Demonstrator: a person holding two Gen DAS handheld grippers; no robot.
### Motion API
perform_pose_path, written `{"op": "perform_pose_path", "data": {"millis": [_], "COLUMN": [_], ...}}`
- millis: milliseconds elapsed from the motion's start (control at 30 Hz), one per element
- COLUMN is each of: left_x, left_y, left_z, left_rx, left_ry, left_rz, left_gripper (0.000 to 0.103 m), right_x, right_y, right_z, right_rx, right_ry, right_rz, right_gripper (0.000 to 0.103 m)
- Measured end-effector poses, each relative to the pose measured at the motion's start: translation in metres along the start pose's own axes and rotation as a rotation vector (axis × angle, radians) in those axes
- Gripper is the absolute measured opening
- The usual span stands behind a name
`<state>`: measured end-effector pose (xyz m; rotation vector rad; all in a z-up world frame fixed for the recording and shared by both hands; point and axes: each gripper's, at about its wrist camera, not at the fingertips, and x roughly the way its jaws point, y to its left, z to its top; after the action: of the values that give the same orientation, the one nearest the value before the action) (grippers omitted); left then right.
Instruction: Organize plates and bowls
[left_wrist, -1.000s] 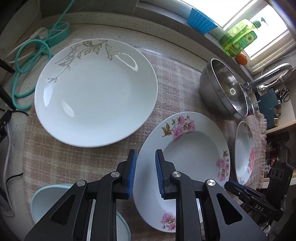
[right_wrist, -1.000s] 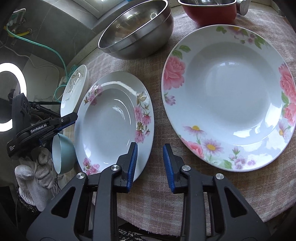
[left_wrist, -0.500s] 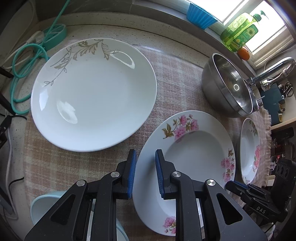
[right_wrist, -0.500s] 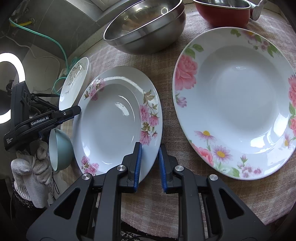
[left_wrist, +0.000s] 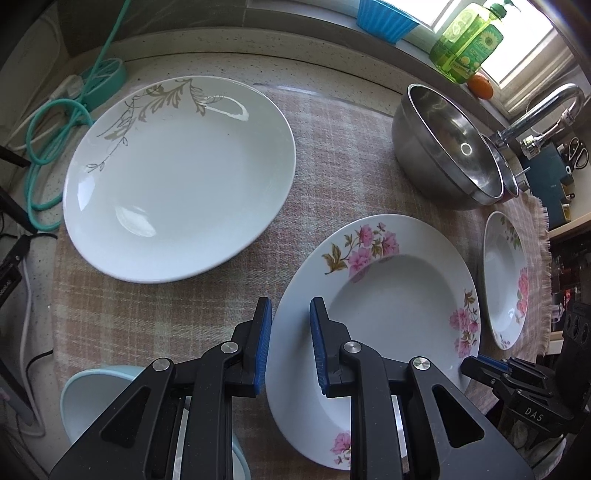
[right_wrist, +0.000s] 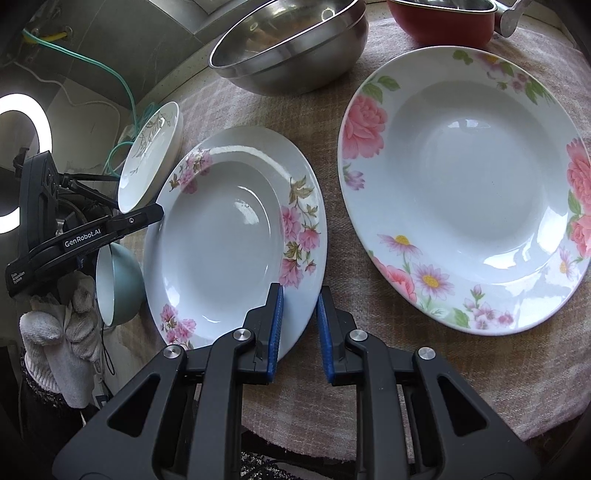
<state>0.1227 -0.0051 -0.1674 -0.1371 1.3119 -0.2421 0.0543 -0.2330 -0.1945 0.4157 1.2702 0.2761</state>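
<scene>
A deep plate with small pink flowers (left_wrist: 388, 306) (right_wrist: 221, 236) lies on the checked cloth. My left gripper (left_wrist: 290, 343) has its jaws around the plate's left rim, with a gap showing. My right gripper (right_wrist: 298, 325) has its jaws around the same plate's near right rim, also with a gap. A large white plate with a gold leaf pattern (left_wrist: 177, 177) (right_wrist: 151, 147) lies at the far left. A bigger rose-patterned deep plate (right_wrist: 465, 184) (left_wrist: 506, 280) lies to the right. A pale blue bowl (left_wrist: 92, 398) (right_wrist: 118, 284) stands at the cloth's near left.
A steel mixing bowl (left_wrist: 443, 147) (right_wrist: 288, 48) stands at the back, a red pot (right_wrist: 439, 18) beside it. A tap (left_wrist: 543, 110), a green soap bottle (left_wrist: 465, 40) and a blue cup (left_wrist: 384, 18) are by the window. Teal cable (left_wrist: 55, 147) lies left.
My right gripper moved forward onto the small-flowered plate's rim, narrowed, then widened a little. My left gripper stayed at the plate's left rim while the view shifted slightly.
</scene>
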Motion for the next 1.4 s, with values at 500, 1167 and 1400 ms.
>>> {"op": "perform_pose_path", "data": {"millis": [500, 1167, 1400], "left_x": [-0.004, -0.006, -0.018], "left_y": [-0.012, -0.019, -0.02], "left_z": [-0.016, -0.027, -0.028], "left_rx": [0.018, 0.012, 0.007], "left_ry": [0.0, -0.009, -0.041], "left_rz": [0.03, 0.049, 0.057], "left_gripper": [0.019, 0.019, 0.019], "right_x": [0.001, -0.002, -0.008], "right_y": [0.004, 0.002, 0.003], "right_z": [-0.021, -0.037, -0.034], "right_rx": [-0.029, -0.069, -0.101], "right_ry": [0.042, 0.07, 0.06], "right_rz": [0.015, 0.025, 0.003], "right_gripper": [0.019, 0.019, 0.02]}}
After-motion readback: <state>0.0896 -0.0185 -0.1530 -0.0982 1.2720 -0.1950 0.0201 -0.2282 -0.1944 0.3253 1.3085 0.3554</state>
